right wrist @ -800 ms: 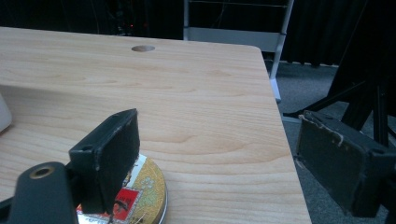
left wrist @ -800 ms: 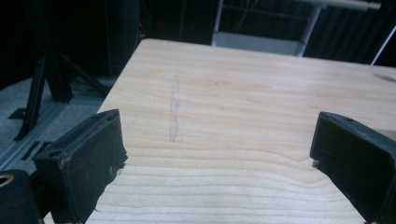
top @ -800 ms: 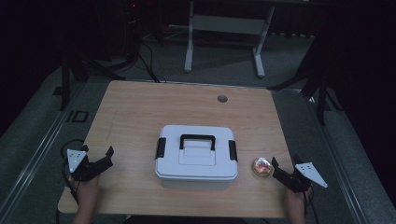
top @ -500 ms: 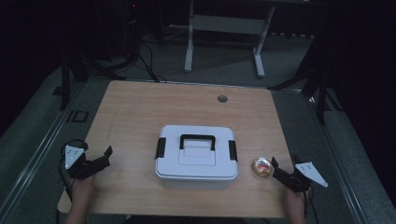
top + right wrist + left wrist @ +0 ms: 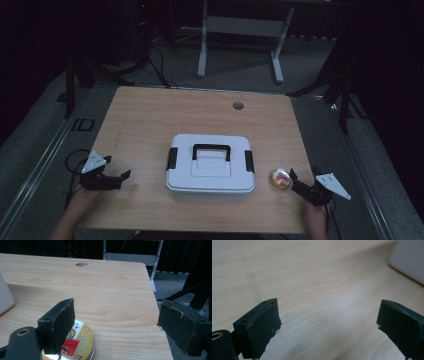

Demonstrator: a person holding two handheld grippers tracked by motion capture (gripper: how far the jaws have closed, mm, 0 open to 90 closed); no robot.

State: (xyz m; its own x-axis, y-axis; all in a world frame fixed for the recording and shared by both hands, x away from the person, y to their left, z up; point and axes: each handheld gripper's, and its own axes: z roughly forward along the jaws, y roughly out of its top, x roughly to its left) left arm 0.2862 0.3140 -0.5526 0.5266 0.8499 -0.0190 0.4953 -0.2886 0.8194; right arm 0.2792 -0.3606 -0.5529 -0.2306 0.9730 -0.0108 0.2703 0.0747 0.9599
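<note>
A small round tin (image 5: 280,179) lies flat on the wooden table (image 5: 150,125), near the table's right front corner, just right of the white lidded box (image 5: 210,167) and apart from it. The right gripper view shows what the high view blurs: the tin (image 5: 80,343) has a gold lid with a red label and ornamental print. In that view the left jaw stands in front of the tin's near part, while the right jaw hangs past the table's right edge, over the floor.

The right gripper (image 5: 299,186) sits just beside the tin, jaws spread wide and holding nothing; whether a jaw touches the tin cannot be told. The gripper (image 5: 116,327) points toward the table's far side, where a round cable hole (image 5: 81,264) is visible.

The left gripper (image 5: 120,178) is near the table's left front edge, well apart from the box, jaws likewise wide and empty. Its own view (image 5: 329,320) shows bare wood grain between the jaws and a white corner of the box (image 5: 409,260) at upper right.

The box carries a black handle (image 5: 211,149) and a black latch at each end.
</note>
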